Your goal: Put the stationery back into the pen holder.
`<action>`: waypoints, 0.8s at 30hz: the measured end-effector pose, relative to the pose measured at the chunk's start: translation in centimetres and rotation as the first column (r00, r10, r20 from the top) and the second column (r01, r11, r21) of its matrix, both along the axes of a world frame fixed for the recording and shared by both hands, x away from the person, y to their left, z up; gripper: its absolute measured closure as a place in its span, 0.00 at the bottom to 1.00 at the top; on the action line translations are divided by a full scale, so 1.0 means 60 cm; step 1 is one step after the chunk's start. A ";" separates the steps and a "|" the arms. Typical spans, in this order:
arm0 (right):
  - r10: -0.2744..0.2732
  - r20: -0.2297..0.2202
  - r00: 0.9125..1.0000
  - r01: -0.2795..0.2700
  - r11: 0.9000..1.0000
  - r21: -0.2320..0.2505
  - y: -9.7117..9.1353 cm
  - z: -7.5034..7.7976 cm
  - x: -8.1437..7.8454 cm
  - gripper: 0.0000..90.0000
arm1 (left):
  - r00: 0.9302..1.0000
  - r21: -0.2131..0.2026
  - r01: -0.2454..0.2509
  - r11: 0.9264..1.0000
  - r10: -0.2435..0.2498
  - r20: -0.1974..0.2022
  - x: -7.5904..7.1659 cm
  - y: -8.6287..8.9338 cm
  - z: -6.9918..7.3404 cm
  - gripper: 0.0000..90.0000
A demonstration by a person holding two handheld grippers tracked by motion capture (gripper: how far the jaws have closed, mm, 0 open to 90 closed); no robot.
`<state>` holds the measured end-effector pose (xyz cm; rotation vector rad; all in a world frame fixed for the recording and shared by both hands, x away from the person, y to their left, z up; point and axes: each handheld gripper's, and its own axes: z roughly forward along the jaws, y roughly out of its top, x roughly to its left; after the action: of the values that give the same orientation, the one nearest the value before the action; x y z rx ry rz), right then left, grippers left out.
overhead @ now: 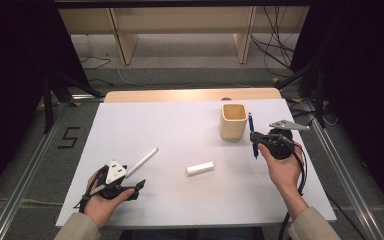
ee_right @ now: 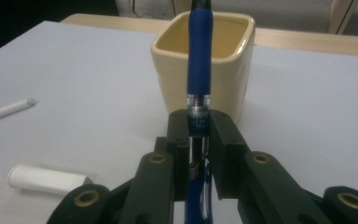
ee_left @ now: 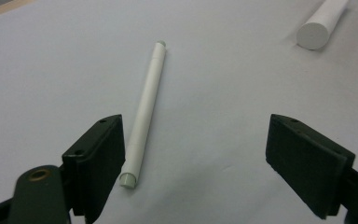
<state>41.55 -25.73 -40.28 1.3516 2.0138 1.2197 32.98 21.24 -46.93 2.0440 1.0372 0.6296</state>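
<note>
Two grippers in play, one loaded, one empty.

High view: right gripper (overhead: 256,137) sits just right of the cream cup (overhead: 233,120), blue pen (overhead: 252,136) clamped and held roughly upright next to the cup's right wall; my read is it's lined up to go in pen-holder style. Left gripper (overhead: 136,186) rests low at the near left, aimed toward the white pen (overhead: 142,162), likely next pickup. White cylinder (overhead: 200,168) lies mid-table, apart from both. White table sheet (overhead: 180,130), wood edge at the far side; beyond it a grey floor, wooden shelf legs, loose cables, dark surroundings.

Left gripper view: jaws wide open, nothing between the pads. White pen lies flat, near end just beside the left jaw, not touched. Cylinder end-on at top right.

Right gripper view: jaws closed tight on the blue pen's clear barrel, the blue grip section rising in front of the cup. Cup interior looks empty as far as visible.
</note>
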 end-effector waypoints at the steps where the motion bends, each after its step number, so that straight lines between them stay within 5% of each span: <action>1: 0.001 0.020 1.000 -0.001 1.000 0.009 0.000 0.001 0.000 0.88 | 1.000 0.002 0.001 1.000 -0.001 -0.001 0.000 0.000 0.000 0.22; 24: 0.000 0.110 0.994 -0.006 0.998 0.061 0.005 0.019 0.026 0.88 | 1.000 0.004 -0.003 1.000 0.003 0.003 0.001 0.000 -0.002 0.22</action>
<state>43.10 -25.41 -39.14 1.2806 1.9177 1.3372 33.03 21.24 -47.02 2.0449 1.0388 0.6364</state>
